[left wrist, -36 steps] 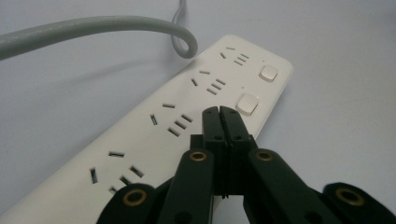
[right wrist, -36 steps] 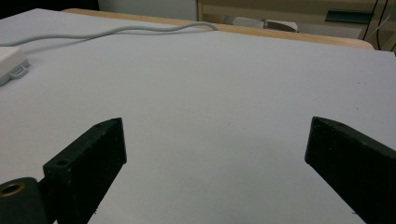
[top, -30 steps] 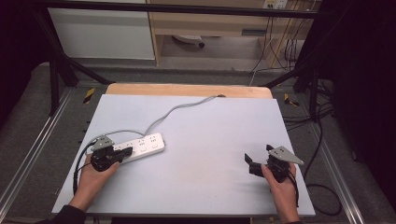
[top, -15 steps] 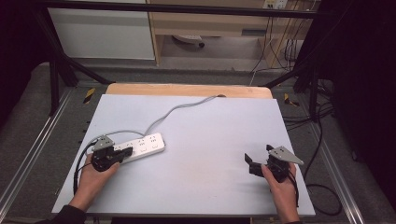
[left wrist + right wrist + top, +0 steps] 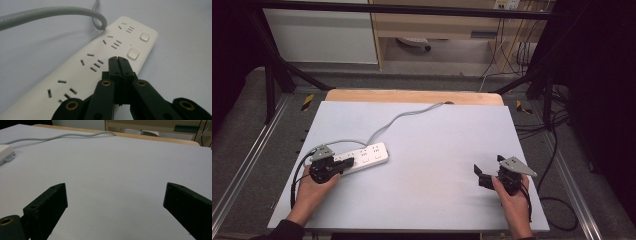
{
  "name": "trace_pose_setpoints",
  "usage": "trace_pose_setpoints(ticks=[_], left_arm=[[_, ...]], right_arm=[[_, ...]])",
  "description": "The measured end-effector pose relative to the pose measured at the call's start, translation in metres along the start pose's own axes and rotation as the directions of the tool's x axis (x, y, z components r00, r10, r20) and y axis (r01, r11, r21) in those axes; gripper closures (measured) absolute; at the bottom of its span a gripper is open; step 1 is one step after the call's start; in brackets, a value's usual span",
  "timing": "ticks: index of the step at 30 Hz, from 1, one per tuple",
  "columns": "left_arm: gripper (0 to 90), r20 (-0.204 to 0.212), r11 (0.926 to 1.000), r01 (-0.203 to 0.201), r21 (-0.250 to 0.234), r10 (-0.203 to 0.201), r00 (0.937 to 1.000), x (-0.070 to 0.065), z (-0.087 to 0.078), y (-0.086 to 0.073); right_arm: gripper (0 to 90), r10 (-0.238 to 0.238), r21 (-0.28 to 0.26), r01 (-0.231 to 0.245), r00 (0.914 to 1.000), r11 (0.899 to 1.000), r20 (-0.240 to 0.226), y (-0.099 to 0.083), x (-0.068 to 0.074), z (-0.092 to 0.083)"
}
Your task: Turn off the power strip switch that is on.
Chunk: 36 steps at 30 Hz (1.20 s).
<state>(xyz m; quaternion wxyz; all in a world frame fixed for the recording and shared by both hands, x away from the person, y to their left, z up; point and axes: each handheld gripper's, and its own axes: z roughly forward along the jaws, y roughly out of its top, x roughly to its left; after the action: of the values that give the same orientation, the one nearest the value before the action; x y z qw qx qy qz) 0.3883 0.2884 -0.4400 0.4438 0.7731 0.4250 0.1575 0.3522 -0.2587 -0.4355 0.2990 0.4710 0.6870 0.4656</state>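
My left hand-held gripper [image 5: 117, 60] has its jaws pressed together over the white power strip [image 5: 362, 156] at the bench's [image 5: 437, 150] left side, perhaps touching it. It looks rigid, light and slick; I'd grip its long edges. The right hand-held gripper [image 5: 486, 175] gapes wide.

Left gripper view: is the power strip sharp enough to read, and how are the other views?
Left gripper view: power strip sharp mid-frame, its near end soft. Right gripper view: jaws blurred, table evenly lit. High view: table bright, surroundings dark, coarse detail.
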Motion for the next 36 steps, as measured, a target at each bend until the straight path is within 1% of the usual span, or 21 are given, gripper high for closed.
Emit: trace_pose_setpoints(ticks=[4,20,24,26,32,36], left_arm=[[90.0,0.002,1.0000,0.006,0.002,-0.006,1.0000,0.0003,0.0000,0.0002],[90.0,-0.003,0.9998,-0.009,0.019,0.010,0.9999,-0.0005,-0.0001,0.0019],[90.0,-0.005,0.9997,-0.011,0.023,0.012,0.9999,-0.0009,0.0001,0.0026],[90.0,-0.001,0.9997,-0.006,0.023,0.006,1.0000,-0.0002,0.0002,0.0026],[90.0,-0.018,0.9992,-0.026,0.031,0.027,0.9995,-0.0028,0.0004,0.0035],[90.0,-0.020,0.9990,-0.025,0.036,0.025,0.9995,-0.0028,0.0010,0.0040]], right_arm=[[5.7,0.000,0.001,0.000,1.0000,1.000,0.000,0.0000,0.0000,0.0000],[5.7,0.003,0.005,-0.003,1.0000,1.000,0.002,-0.0003,-0.0001,0.0001],[5.7,-0.001,0.006,0.001,1.0000,1.000,0.002,-0.0003,0.0001,0.0002],[5.7,0.002,0.006,-0.002,1.0000,1.000,0.002,-0.0004,0.0001,0.0001],[5.7,0.004,0.006,-0.004,1.0000,1.000,0.004,-0.0005,0.0000,0.0000],[5.7,0.004,0.007,-0.004,1.0000,1.000,0.003,-0.0007,0.0000,0.0002]])
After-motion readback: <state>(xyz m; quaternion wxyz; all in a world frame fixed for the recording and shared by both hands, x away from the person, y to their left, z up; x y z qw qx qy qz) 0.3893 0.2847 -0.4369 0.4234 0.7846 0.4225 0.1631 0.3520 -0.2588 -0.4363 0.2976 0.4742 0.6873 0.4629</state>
